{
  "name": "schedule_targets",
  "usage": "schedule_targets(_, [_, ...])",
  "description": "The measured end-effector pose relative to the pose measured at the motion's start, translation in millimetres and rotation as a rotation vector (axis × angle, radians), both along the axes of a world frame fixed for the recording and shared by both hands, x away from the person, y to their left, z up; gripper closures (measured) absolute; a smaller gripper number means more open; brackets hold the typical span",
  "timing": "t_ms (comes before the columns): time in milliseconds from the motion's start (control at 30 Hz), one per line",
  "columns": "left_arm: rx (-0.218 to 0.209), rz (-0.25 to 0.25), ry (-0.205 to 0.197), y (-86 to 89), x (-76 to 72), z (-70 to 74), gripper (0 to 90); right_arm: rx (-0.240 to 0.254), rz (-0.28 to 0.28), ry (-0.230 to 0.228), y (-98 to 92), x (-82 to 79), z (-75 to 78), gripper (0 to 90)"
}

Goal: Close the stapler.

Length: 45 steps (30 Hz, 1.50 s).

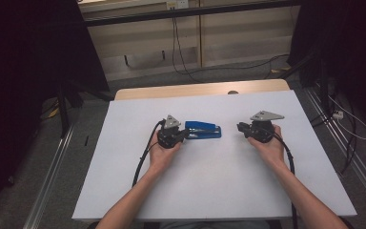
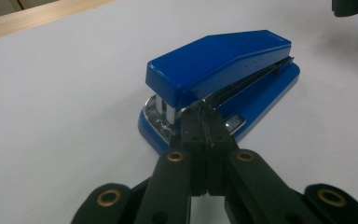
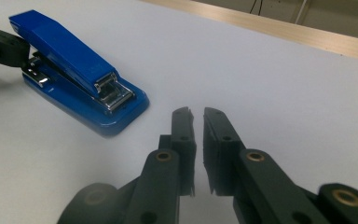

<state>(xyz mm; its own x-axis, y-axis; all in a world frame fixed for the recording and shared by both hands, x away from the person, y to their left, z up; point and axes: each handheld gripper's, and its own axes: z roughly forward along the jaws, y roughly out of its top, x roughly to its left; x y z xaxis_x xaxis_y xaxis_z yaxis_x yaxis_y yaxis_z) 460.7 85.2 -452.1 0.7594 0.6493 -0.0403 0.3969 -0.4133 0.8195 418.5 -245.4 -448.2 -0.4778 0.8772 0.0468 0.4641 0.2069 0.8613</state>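
The blue stapler (image 1: 203,130) is lying mid-bench (image 1: 219,181). The left hand-held gripper (image 2: 205,122) is resting with jaws pressed together, tips at the stapler's side. The right hand-held gripper (image 3: 196,116) is sitting well apart, jaws narrowly parted, holding nothing. Best to widen those jaws before closing around the body.

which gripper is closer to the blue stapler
Left. The left gripper has its closed tips right at the stapler, by the gap between top and base. The right gripper sits apart from it on the bare table, jaws slightly parted.
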Motion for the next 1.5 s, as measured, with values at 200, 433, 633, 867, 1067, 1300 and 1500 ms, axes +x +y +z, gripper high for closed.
schedule_targets(200, [-0.012,-0.02,0.012,1.4,-4.4,-0.4,86.4,0.025,-0.014,-0.005,-3.1,-1.2,1.3,72.9])
schedule_targets(433, [-0.025,-0.003,0.009,2.9,-10.2,3.6,76.9,0.033,0.017,-0.007,0.3,-2.5,3.7,57.3])
schedule_targets(633, [-0.035,0.026,-0.001,11.7,-13.9,6.7,63.5,0.046,-0.011,-0.003,1.5,-2.0,2.2,36.4])
schedule_targets(867, [-0.044,0.091,-0.024,19.8,-15.6,13.3,28.6,0.045,-0.023,-0.007,5.6,-2.1,1.4,15.6])
schedule_targets(1067, [-0.055,0.114,-0.061,27.4,-18.0,19.3,11.4,0.055,-0.037,-0.022,6.7,-6.6,5.9,7.5])
schedule_targets(1300, [-0.09,0.095,-0.042,32.0,-19.2,22.1,5.3,0.086,-0.053,-0.052,3.8,-12.5,11.0,4.9])
schedule_targets(1500, [-0.127,0.098,-0.039,34.6,-24.8,27.3,5.0,0.109,-0.067,-0.071,3.3,-22.0,12.5,3.0])
